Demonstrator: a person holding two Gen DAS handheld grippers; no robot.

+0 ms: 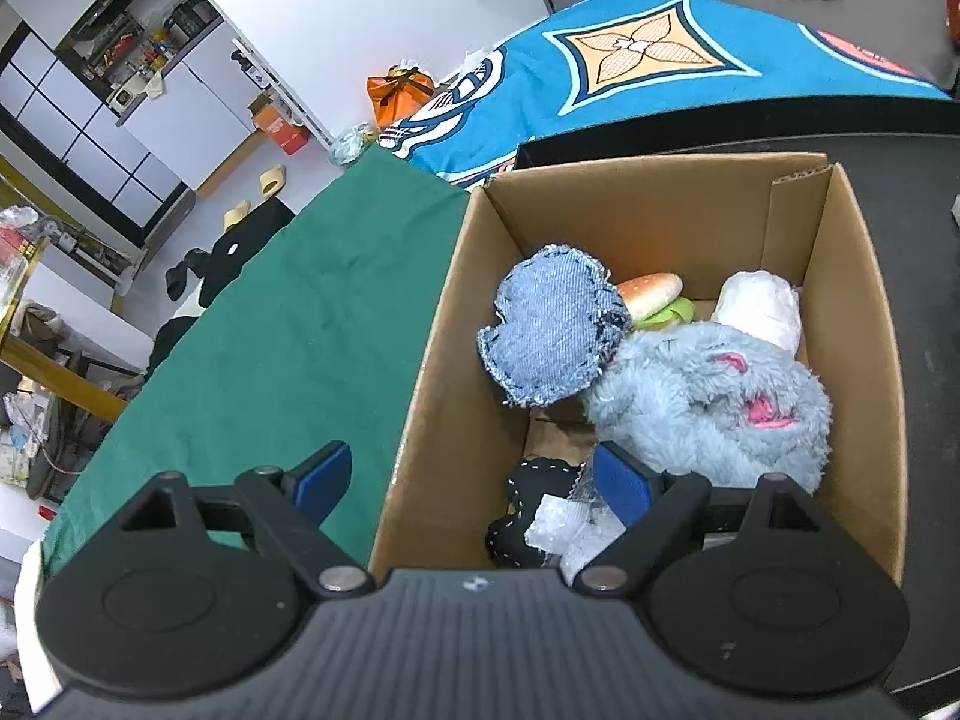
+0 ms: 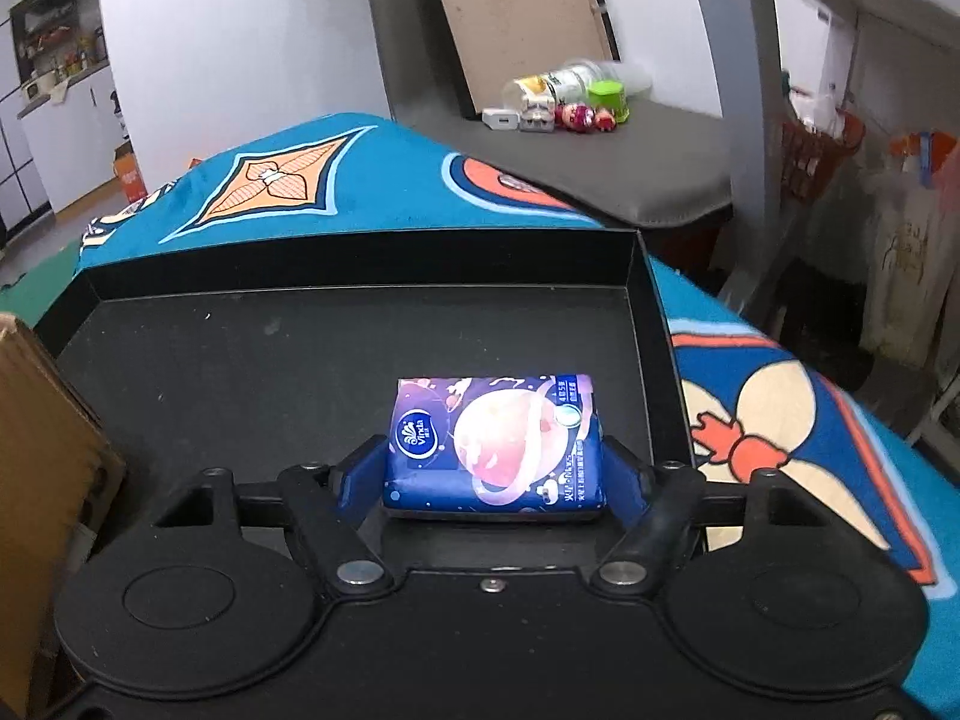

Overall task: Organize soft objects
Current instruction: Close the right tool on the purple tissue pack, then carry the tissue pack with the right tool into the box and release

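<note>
A cardboard box (image 1: 858,276) holds soft toys: a denim heart cushion (image 1: 549,333), a burger toy (image 1: 651,294), a white bundle (image 1: 759,303), a fluffy light-blue plush (image 1: 714,402), a black stitched cushion (image 1: 528,498) and crinkled clear wrap (image 1: 558,531). My left gripper (image 1: 474,480) is open and straddles the box's left wall, one finger over the green cloth, the other inside beside the plush. In the right wrist view a purple-blue tissue pack (image 2: 495,441) lies in a black tray (image 2: 240,372). My right gripper (image 2: 492,474) has both blue pads against the pack's short sides.
A green cloth (image 1: 270,330) covers the table left of the box, and a blue patterned cloth (image 2: 384,180) lies under the tray. The box's corner (image 2: 42,438) stands at the tray's left. Small bottles and toys (image 2: 570,102) sit on a grey surface behind.
</note>
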